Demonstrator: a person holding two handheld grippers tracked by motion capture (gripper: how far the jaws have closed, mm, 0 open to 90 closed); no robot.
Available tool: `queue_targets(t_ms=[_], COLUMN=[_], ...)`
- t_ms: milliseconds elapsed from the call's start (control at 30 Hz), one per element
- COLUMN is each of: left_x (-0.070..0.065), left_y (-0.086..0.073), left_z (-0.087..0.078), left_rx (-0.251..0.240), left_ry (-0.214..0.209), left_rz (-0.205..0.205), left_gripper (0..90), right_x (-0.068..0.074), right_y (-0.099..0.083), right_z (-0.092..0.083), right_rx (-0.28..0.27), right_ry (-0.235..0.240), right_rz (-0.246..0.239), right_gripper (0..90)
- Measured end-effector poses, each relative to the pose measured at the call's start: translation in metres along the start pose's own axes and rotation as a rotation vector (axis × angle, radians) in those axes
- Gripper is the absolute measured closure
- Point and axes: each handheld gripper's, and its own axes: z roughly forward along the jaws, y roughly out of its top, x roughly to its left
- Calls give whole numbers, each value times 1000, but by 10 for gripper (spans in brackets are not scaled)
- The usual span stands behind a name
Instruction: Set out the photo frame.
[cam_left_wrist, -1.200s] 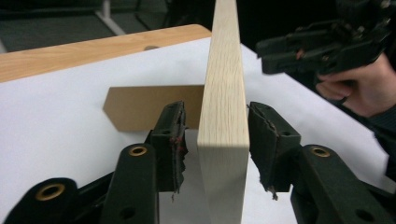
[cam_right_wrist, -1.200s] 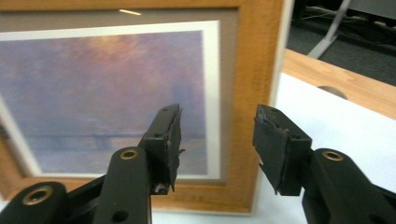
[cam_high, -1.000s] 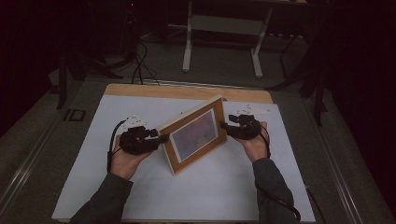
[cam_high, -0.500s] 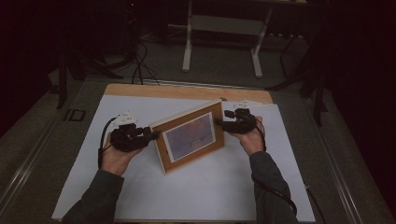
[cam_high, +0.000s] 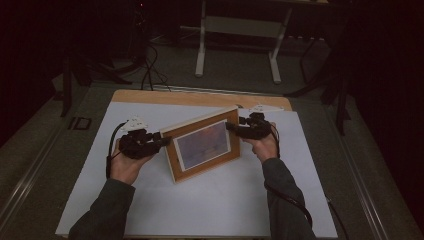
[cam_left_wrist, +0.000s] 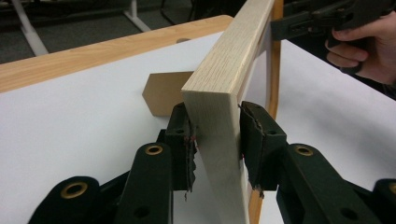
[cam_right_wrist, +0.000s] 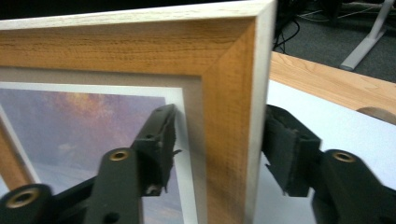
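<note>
A wooden picture frame (cam_high: 202, 145) with a purple-and-orange picture stands on its lower edge on the white sheet, its face toward the person. My left gripper (cam_high: 162, 141) holds its left side. In the left gripper view the jaws have just been closing, and both pads of the left gripper (cam_left_wrist: 217, 140) now press the pale edge of the frame (cam_left_wrist: 229, 56). My right gripper (cam_high: 231, 127) is at the upper right corner. In the right gripper view that gripper (cam_right_wrist: 219, 140) has one jaw over the picture's front and one behind the frame (cam_right_wrist: 140, 42).
A brown easel back (cam_left_wrist: 163, 93) juts out behind the frame. The white sheet (cam_high: 210, 200) covers a wooden table whose bare far edge (cam_high: 200, 97) shows at the back. Beyond it, white desk legs (cam_high: 235, 45) and cables (cam_high: 150, 65) are on the dark floor.
The frame has been tipped from a backward lean to more upright and turned to face the person. Both hands and the frame have shifted a little to the left.
</note>
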Motion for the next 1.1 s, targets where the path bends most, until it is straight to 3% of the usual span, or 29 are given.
queue_targets(t_ms=[433,500,800,1100], left_x=[6,7,16,18], left_y=[6,6,11,16], left_z=[11,13,23,34], left_rx=[-22,-29,-31,-44], left_ry=[47,54,36,29], left_rz=[-14,1,20,-2], left_gripper=[633,623,597,555], right_x=[0,1,8,14], right_y=[-9,-11,-18,-23], right_z=[-14,-16,-26,-37], right_rx=[-18,-24,-21,-5], right_ry=[-46,-53,-92,-108], right_rz=[19,22,48,53], right_gripper=[599,612,617,619])
